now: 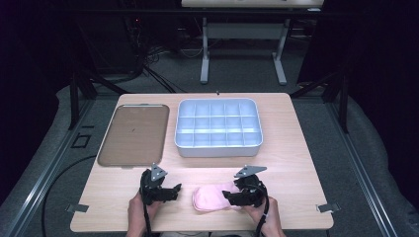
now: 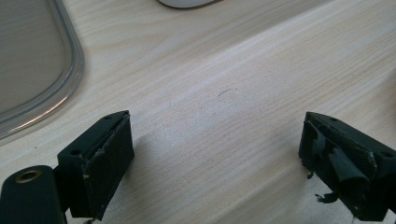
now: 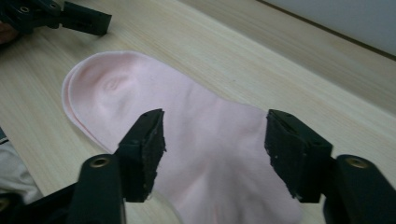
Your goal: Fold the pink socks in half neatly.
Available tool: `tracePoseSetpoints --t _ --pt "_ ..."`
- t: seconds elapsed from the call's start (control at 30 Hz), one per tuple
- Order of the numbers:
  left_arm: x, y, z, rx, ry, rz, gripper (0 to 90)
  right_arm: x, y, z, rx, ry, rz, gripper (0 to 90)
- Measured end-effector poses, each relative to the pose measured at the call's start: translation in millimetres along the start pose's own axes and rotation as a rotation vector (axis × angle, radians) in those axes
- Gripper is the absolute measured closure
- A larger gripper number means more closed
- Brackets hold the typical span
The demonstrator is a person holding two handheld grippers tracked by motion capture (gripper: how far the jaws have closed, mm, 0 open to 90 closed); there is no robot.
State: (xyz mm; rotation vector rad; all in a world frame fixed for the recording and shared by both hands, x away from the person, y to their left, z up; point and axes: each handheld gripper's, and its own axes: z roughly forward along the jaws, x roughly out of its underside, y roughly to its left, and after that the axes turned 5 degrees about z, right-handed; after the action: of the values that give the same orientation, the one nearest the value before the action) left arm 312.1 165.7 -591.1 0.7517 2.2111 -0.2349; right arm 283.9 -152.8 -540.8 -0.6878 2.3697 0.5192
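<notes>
Jaws parted on both: right gripper (image 3: 215,154) straddles the pink sock (image 3: 187,135) lying flat near the table's (image 1: 296,163) front edge, long axis toward ten o'clock, left gripper (image 2: 215,158) released over bare wood.

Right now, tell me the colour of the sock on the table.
Pale pink, plain with no pattern. The sock shows best in the right gripper view.

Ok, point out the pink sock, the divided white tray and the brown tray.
pink sock (image 3: 187,121), right gripper view, middle of the fabric ahead of the fingers.
divided white tray (image 1: 218,149), high view, near outer wall.
brown tray (image 1: 133,134), high view, flat centre.
</notes>
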Motion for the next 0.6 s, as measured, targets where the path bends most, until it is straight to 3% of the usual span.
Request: tracePoseSetpoints --t 0.03,0.07,0.2,0.23,0.27,0.33,0.6 --pt "-0.1 0.2 0.1 0.002 0.000 0.000 9.7 1.6 -4.0 -1.3 -0.033 -0.025 0.002 33.6" --pt "-0.3 0.6 0.3 0.004 0.001 0.003 9.5 2.3 -5.6 -5.8 0.015 -0.003 0.003 31.0" --pt "-0.5 0.6 0.7 0.004 0.002 0.002 9.0 8.9 -15.5 -13.8 0.038 -0.013 0.015 23.2" --pt "-0.4 0.5 0.4 -0.001 0.004 0.002 8.8 10.8 -16.6 -15.5 0.087 -0.021 0.020 22.9" --pt "-0.5 -0.3 0.7 -0.012 0.008 -0.008 7.9 12.4 -18.8 -18.1 0.097 -0.021 0.029 22.9" --pt "-0.9 -1.4 1.6 -0.020 0.024 -0.022 2.2 15.0 -24.0 -22.5 0.102 -0.023 0.031 23.7" --pt "-2.9 -4.0 -3.1 0.000 0.067 -0.029 0.0 22.1 -36.6 -32.6 0.148 -0.041 0.069 29.5"
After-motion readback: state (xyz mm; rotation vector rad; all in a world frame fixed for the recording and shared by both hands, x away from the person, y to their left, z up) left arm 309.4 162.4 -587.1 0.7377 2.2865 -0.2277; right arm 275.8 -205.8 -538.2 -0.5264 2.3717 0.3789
